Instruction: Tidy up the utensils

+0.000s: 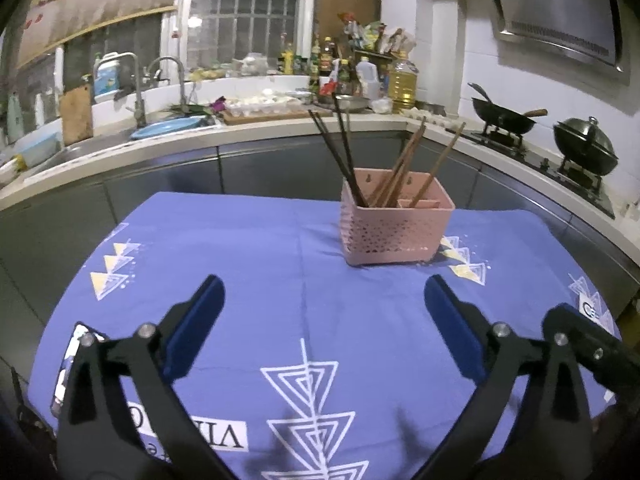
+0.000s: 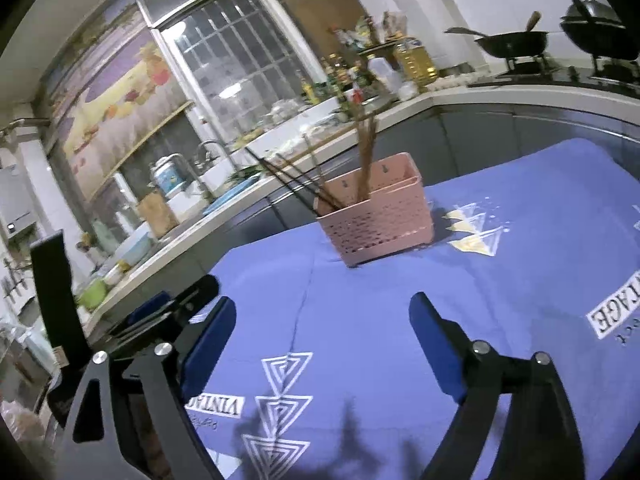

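Observation:
A pink perforated utensil basket (image 1: 394,232) stands on the blue tablecloth (image 1: 260,264) at the far side of the table. Several brown and dark chopsticks (image 1: 384,160) stand in it, leaning out. It also shows in the right wrist view (image 2: 380,220) with its chopsticks (image 2: 366,152). My left gripper (image 1: 324,292) is open and empty, hovering over the cloth short of the basket. My right gripper (image 2: 322,312) is open and empty, above the cloth in front of the basket. Part of the left gripper (image 2: 176,304) shows at the right wrist view's left.
A kitchen counter (image 1: 200,136) curves behind the table, with a sink and tap (image 1: 160,80), bottles (image 1: 348,68) and two woks on a stove (image 1: 548,132). The table's far edge lies just behind the basket.

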Demonstrator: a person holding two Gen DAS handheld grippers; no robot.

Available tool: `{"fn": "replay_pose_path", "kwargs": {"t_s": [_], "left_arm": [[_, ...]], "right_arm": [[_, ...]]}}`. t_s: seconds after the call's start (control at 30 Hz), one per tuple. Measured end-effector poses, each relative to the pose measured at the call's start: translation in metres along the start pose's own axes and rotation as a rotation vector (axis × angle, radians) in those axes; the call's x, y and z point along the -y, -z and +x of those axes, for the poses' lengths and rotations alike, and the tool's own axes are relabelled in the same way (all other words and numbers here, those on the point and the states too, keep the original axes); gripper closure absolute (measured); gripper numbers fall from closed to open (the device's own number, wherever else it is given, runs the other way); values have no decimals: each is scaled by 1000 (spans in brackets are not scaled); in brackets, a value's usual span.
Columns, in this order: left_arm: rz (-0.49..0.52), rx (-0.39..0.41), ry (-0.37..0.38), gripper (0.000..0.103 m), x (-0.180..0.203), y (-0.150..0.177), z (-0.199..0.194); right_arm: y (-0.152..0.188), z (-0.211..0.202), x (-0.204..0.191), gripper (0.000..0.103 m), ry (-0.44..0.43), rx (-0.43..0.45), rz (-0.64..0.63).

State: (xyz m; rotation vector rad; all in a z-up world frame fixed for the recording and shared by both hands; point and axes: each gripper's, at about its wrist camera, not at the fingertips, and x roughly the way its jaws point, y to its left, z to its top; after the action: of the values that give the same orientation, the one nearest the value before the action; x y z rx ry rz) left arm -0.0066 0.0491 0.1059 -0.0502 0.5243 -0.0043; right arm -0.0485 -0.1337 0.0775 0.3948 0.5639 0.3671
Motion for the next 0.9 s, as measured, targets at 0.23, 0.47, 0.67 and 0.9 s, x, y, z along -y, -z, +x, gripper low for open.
{"fn": "replay_pose_path", "kwargs": {"t_s": [0.23,0.47,0.67,0.9], "left_arm": [[-16,-22,-117,6,-5,1,8],[-8,-83,-156,6,-6,4,17],[10,-86,-172,6,-2,4,17],[12,-88,-161,6,1,4,16]], "right_arm": [[4,0,-1,7,36,22,-12],[6,2,3,6,39,16,-1],[5,3,6,5,40,13,6],[6,3,5,5,50,8,-7]]}}
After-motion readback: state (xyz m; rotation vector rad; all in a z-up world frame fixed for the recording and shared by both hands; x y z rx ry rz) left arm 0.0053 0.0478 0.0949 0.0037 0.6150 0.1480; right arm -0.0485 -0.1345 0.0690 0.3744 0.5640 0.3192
